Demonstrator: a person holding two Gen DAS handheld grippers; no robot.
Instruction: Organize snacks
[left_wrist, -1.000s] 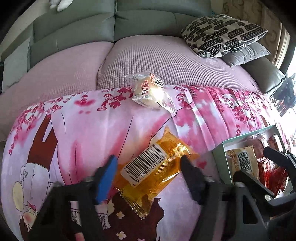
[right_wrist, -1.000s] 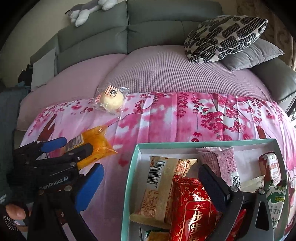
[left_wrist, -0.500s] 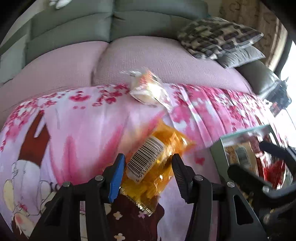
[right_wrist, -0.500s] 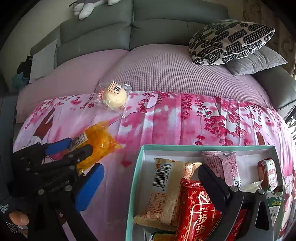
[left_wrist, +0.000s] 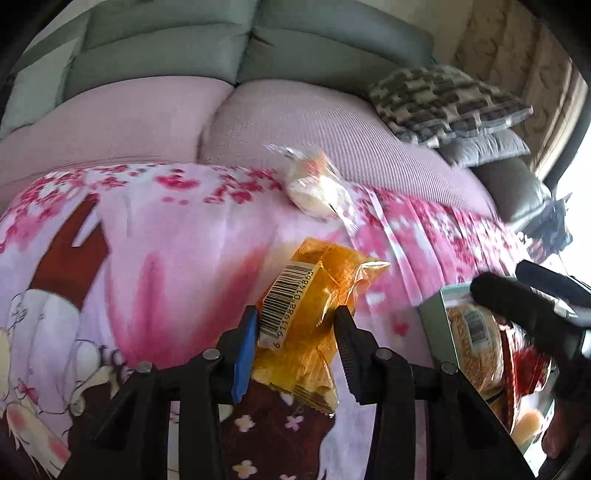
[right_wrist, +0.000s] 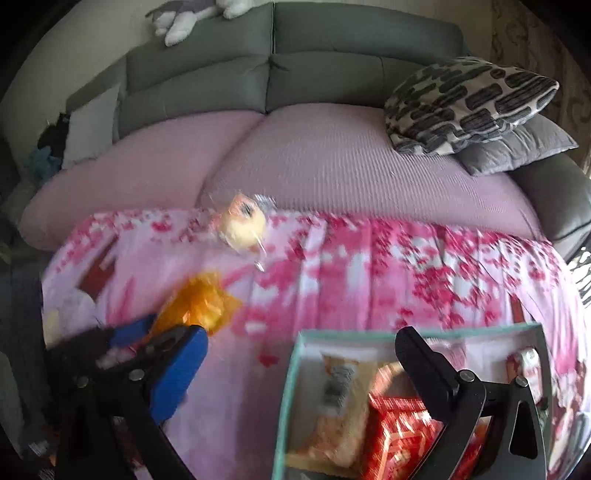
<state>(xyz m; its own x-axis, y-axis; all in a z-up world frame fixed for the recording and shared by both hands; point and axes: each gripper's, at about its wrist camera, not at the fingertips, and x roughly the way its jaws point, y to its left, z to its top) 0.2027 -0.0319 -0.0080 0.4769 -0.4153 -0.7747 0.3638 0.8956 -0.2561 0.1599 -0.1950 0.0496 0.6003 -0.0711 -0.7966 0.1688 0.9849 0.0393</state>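
Note:
My left gripper (left_wrist: 295, 325) is shut on an orange snack packet (left_wrist: 310, 306) with a barcode label and holds it just above the pink floral cloth (left_wrist: 166, 251). The same packet (right_wrist: 199, 306) shows at the left in the right wrist view. A clear-wrapped round bun (left_wrist: 317, 188) lies farther back on the cloth, also in the right wrist view (right_wrist: 242, 225). My right gripper (right_wrist: 299, 354) is open and empty above the near left corner of a teal box (right_wrist: 291, 376) that holds several packets. The box shows at the right of the left wrist view (left_wrist: 432, 325).
A grey sofa (right_wrist: 295, 70) with mauve seat cushions (right_wrist: 332, 166) lies beyond the cloth. Patterned and grey pillows (right_wrist: 465, 99) sit at the back right. A plush toy (right_wrist: 184, 18) rests on the sofa back.
My left gripper's jaws have closed from wide open onto the orange packet and lifted it a little. My right gripper has moved back and left over the box's corner.

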